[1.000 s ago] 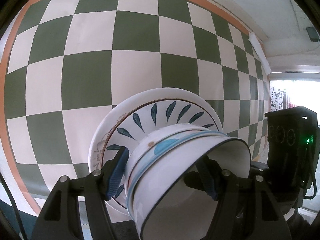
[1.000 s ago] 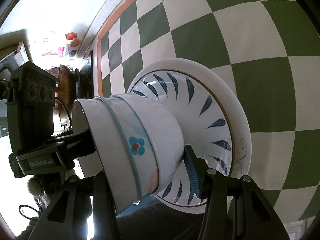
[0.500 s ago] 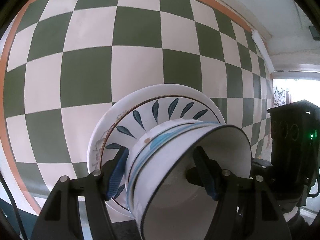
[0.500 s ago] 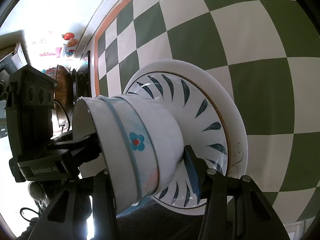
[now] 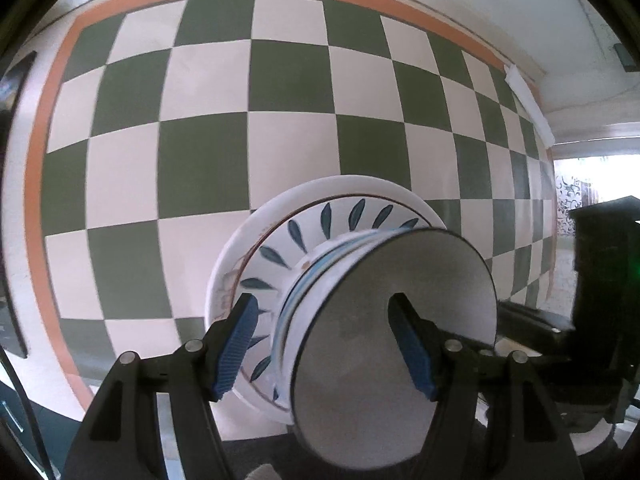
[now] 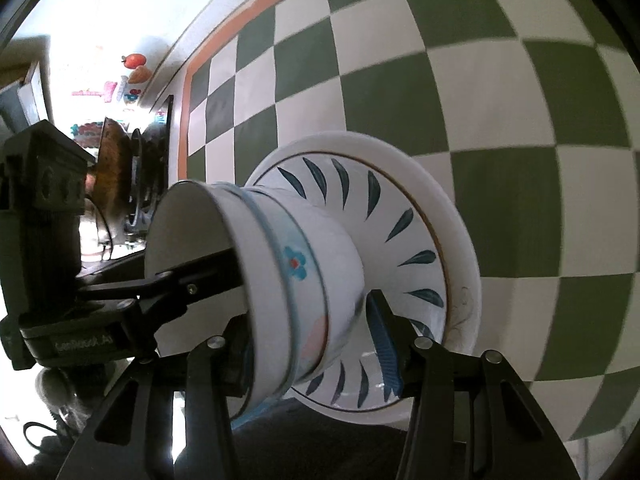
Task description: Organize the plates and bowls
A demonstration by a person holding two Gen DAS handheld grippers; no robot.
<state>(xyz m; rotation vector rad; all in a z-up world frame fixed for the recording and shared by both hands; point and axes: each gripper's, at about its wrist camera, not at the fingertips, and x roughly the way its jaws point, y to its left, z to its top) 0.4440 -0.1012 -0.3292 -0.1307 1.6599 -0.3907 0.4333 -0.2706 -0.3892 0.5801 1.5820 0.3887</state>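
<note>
fingers (image 5: pixel 236 344) of 2 grippers clamp 2 nested bowls (image 6: pixel 280 280), 2 plates (image 6: pixel 404 216).

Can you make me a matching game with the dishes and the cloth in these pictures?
Things:
1. bowl
2. leaf plate
3. plain plate
4. tablecloth

Clues:
A. green and cream squares
B. blue flower on its side
C. dark blue leaves in a ring
D. at the bottom of the stack

Pairs: 1-B, 2-C, 3-D, 4-A
</note>
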